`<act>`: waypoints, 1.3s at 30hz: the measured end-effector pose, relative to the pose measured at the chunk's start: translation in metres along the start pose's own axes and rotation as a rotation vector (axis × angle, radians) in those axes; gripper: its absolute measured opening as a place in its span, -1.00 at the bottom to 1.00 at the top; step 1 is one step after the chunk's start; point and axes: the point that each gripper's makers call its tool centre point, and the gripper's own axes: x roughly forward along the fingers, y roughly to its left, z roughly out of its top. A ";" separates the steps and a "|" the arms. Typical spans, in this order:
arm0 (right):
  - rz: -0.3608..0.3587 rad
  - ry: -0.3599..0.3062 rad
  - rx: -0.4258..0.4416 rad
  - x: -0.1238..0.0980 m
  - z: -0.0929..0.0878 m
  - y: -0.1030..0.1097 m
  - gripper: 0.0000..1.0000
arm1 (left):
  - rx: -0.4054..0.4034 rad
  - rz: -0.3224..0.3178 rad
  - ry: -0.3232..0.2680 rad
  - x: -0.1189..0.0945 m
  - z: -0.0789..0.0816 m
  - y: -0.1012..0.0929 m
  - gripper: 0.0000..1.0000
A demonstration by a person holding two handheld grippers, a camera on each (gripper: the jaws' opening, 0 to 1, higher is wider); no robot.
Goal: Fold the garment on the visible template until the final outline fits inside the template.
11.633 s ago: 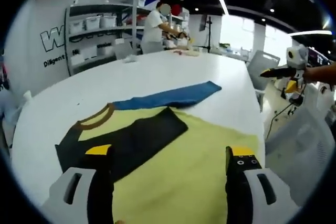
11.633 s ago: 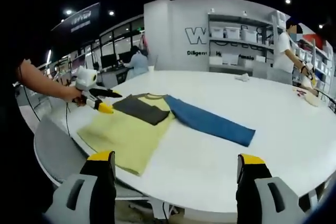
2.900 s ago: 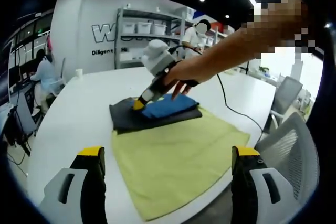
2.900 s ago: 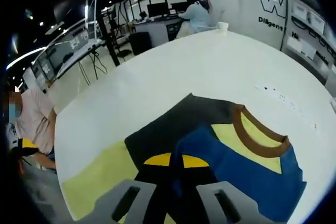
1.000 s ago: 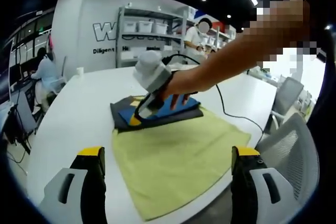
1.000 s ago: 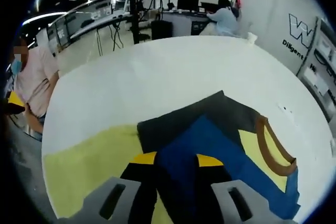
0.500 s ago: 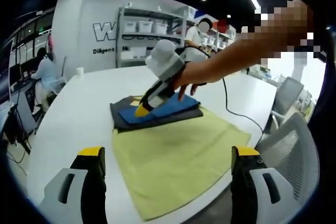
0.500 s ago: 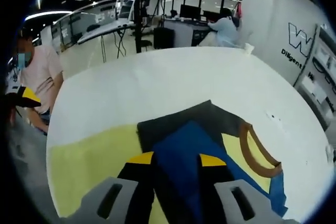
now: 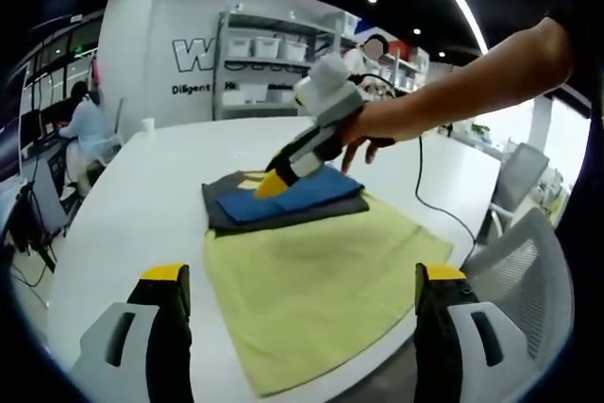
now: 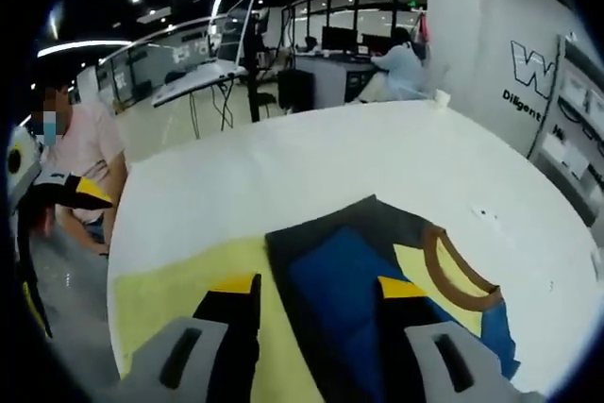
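Left gripper (image 9: 294, 282), jaws wide apart, empty, hovers over garment's (image 9: 321, 280) yellow hem, the nearer end. Long axis runs away toward folded blue sleeve (image 9: 283, 197). Right gripper (image 10: 316, 297), jaws parted, empty, just above it.

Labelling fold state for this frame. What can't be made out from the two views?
- Template outline: not discernible on the white table in left gripper view; the shirt covers it.
- Shirt's near hem: cut off in right gripper view by the right tool.
- Right tool: left gripper view, too small to judge its opening.
- Wall lettering: shelving hides its end.
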 end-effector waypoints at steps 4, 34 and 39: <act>0.010 -0.020 0.006 -0.007 0.002 0.003 0.11 | -0.002 -0.003 0.002 0.000 0.000 -0.001 0.94; 0.014 -0.112 0.059 -0.059 -0.022 0.005 0.37 | -0.007 0.007 -0.001 0.000 0.000 0.001 0.94; 0.015 -0.122 0.061 -0.070 -0.029 0.008 0.37 | -0.007 0.004 0.002 0.000 -0.001 0.000 0.94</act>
